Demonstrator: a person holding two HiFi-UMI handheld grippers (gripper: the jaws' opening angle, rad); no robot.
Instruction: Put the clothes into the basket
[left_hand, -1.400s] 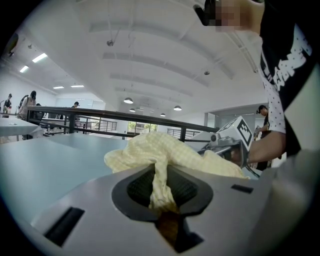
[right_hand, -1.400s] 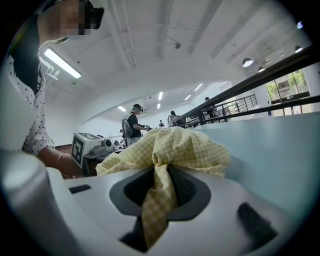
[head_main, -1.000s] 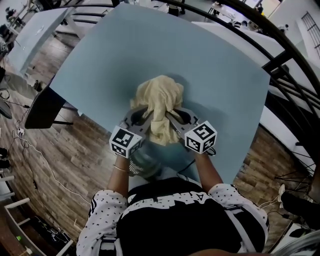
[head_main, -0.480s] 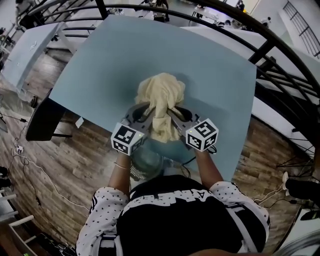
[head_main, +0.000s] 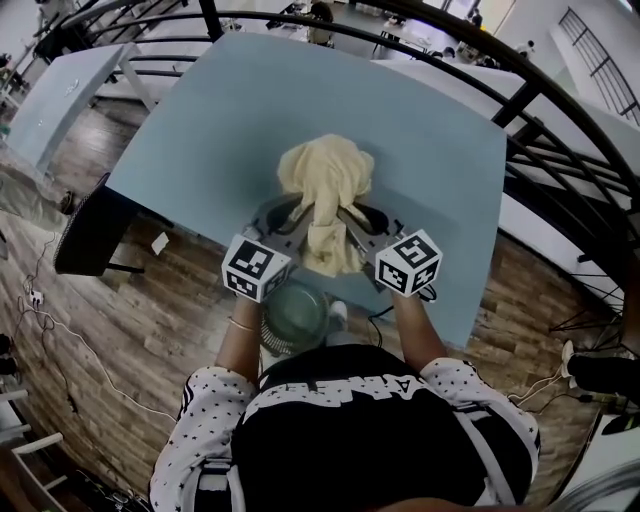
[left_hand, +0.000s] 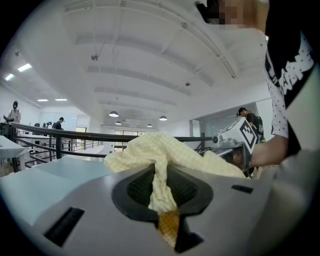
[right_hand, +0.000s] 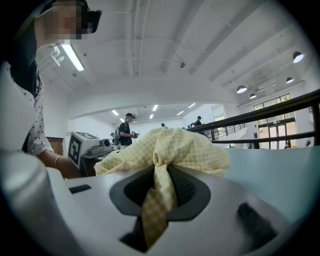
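A pale yellow checked cloth (head_main: 325, 190) hangs bunched in the air above the near edge of the light blue table (head_main: 400, 130). My left gripper (head_main: 296, 218) is shut on its left side, and a fold of the cloth (left_hand: 162, 192) is pinched between the jaws. My right gripper (head_main: 352, 218) is shut on its right side, where a strip of the cloth (right_hand: 159, 197) runs down through the jaws. The two grippers face each other closely. A round greenish basket (head_main: 295, 315) stands on the wooden floor below, between my arms.
A black fan (head_main: 90, 225) stands on the floor left of the table. Dark curved railings (head_main: 545, 110) run behind and to the right. Other tables (head_main: 60, 90) lie at the far left. Cables trail over the floor (head_main: 60, 330).
Both grippers have risen together with the cloth, lifting it off the table. More of the basket below shows between my arms.
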